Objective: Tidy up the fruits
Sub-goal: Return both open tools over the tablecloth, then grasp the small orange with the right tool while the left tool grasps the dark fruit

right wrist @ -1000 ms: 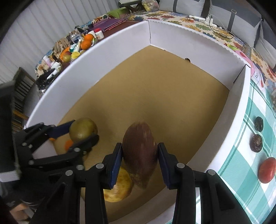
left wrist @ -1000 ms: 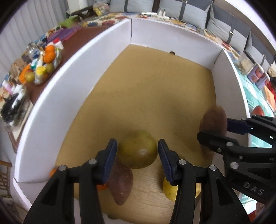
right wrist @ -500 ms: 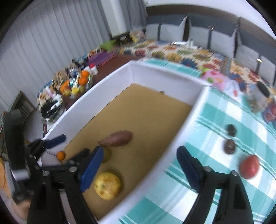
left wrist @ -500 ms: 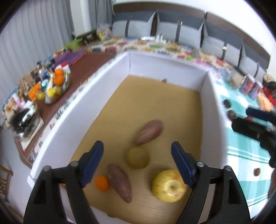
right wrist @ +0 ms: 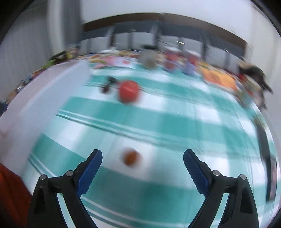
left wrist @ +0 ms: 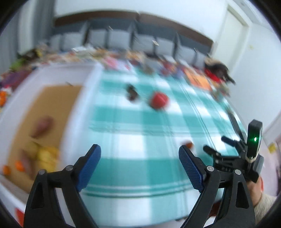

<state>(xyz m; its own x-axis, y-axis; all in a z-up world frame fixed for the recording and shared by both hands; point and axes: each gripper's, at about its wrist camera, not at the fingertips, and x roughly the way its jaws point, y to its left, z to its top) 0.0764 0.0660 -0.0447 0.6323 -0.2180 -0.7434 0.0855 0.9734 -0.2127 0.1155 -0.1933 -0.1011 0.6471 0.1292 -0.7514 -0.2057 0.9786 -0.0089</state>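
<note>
Right wrist view: small brown fruit (right wrist: pixel 131 157) lies beyond, between the spread jaws.

Both views are blurred. A teal and white checked cloth (right wrist: pixel 158 122) covers the bench. Behind it a row of grey cushions (left wrist: pixel 123 38) runs along the white wall (left wrist: pixel 123 7), topped by a dark brown band (right wrist: pixel 166 17). Pale vertical blinds (right wrist: pixel 21 52) hang on the left. A white door (left wrist: pixel 233 40) stands at right. Light is soft and even.
</note>
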